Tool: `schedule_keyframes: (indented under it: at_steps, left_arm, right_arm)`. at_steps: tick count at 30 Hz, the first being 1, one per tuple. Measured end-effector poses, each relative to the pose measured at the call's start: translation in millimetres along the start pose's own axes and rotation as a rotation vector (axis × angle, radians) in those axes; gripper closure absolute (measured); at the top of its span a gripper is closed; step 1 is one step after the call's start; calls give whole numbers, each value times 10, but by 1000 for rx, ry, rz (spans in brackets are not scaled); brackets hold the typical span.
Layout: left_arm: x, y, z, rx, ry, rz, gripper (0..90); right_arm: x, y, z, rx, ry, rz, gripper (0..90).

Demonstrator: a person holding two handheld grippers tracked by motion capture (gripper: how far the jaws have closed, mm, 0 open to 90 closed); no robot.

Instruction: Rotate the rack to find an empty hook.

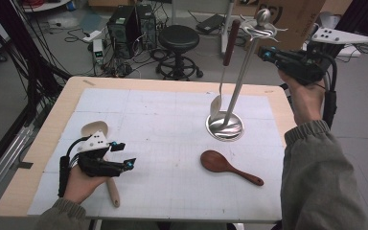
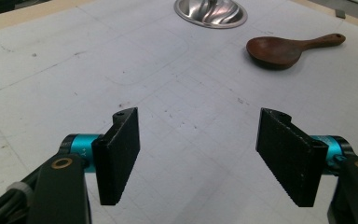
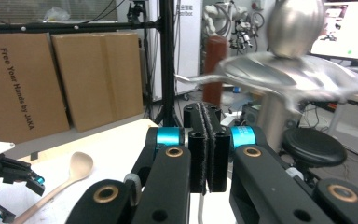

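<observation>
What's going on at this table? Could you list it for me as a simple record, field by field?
Surface: white mat on a wooden table
Stand: metal utensil rack, upright, round base
On the rack: one spoon with a dark handle, hanging
Lying flat: dark wooden spoon, right of centre
Also flat: pale wooden spoon, partly under the left hand
Left gripper: low over the mat, jaws open, empty
Right gripper: raised by the rack's top, jaws shut

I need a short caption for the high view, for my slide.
Open left gripper beside a pale wooden spoon; shut right gripper raised near the steel utensil stand.
</observation>
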State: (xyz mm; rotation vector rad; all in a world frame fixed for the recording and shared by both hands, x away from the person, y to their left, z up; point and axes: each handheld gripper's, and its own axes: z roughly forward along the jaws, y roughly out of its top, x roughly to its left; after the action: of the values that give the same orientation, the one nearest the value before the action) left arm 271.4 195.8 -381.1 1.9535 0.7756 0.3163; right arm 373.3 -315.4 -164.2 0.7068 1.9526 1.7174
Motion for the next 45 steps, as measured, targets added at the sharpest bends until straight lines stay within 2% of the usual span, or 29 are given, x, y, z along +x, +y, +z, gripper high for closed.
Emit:
schedule_keyframes:
  at_steps: [9, 16, 28, 45]
  left_arm:
    - [-5, 2, 4, 0, 1, 3, 309]
    - [-5, 2, 8, 3, -1, 5, 309]
    - [-10, 2, 6, 5, 1, 6, 309]
    - [-8, 4, 4, 1, 3, 6, 309]
  right_arm:
    - [-158, -34, -248, -10, -63, 33, 895]
    - [-229, 22, -346, -18, -98, 35, 895]
    - [-181, 78, -287, -7, -84, 9, 894]
    - [-14, 120, -83, 4, -26, -24, 894]
